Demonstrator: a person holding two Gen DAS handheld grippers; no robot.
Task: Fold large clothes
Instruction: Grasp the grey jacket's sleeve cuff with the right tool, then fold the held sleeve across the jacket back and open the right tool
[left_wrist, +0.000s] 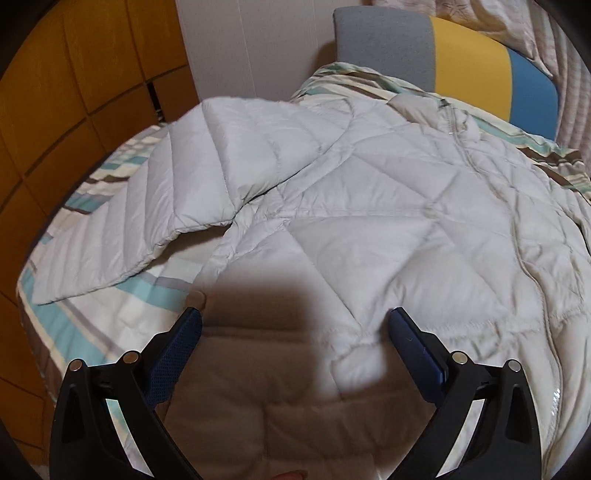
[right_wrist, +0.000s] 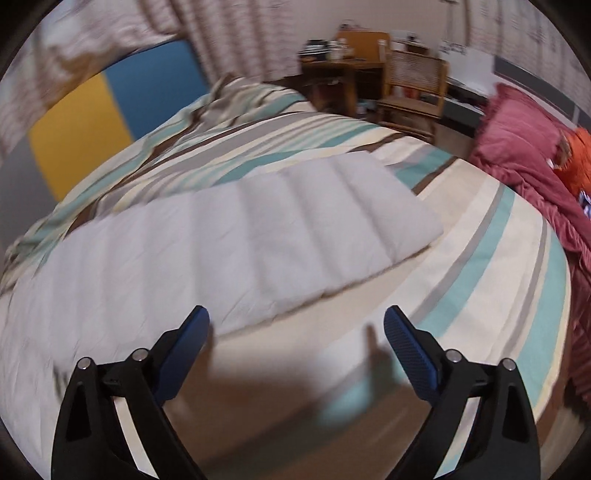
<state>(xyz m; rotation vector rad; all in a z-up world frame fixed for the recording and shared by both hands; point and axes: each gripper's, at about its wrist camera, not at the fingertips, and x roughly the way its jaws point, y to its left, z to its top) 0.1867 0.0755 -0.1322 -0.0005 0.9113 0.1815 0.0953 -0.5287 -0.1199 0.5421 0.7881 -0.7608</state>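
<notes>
Pale grey quilted down jacket (left_wrist: 369, 206) lies spread front-up across a bed covered by a cream, teal, grey and brown striped duvet (left_wrist: 110, 295), filling the middle and right of the left wrist view, its zip running from the collar at upper right down toward the lower right. One puffy sleeve (left_wrist: 177, 199) stretches toward the left of that frame, lying partly on the jacket body and partly on the stripes. The left gripper (left_wrist: 294, 321) enters from the bottom edge, pointing forward over the jacket's lower part, its two blue-padded fingers (left_wrist: 173, 354) spread wide with nothing between them; its shadow falls on the fabric below. A grey, yellow and blue panelled headboard (left_wrist: 472, 55) sits at the upper right, orange-brown wooden cabinet panels (left_wrist: 74, 92) at the left. In the blurred right wrist view the jacket's other sleeve (right_wrist: 258, 236) crosses the centre of the frame, lying on the duvet. The right gripper (right_wrist: 296, 321) hovers above the bare striped cover just beside that sleeve's near edge, jaws likewise wide apart and empty. A crumpled pink blanket (right_wrist: 524, 147) lies at the right edge, wooden furniture (right_wrist: 369, 74) at the top.
</notes>
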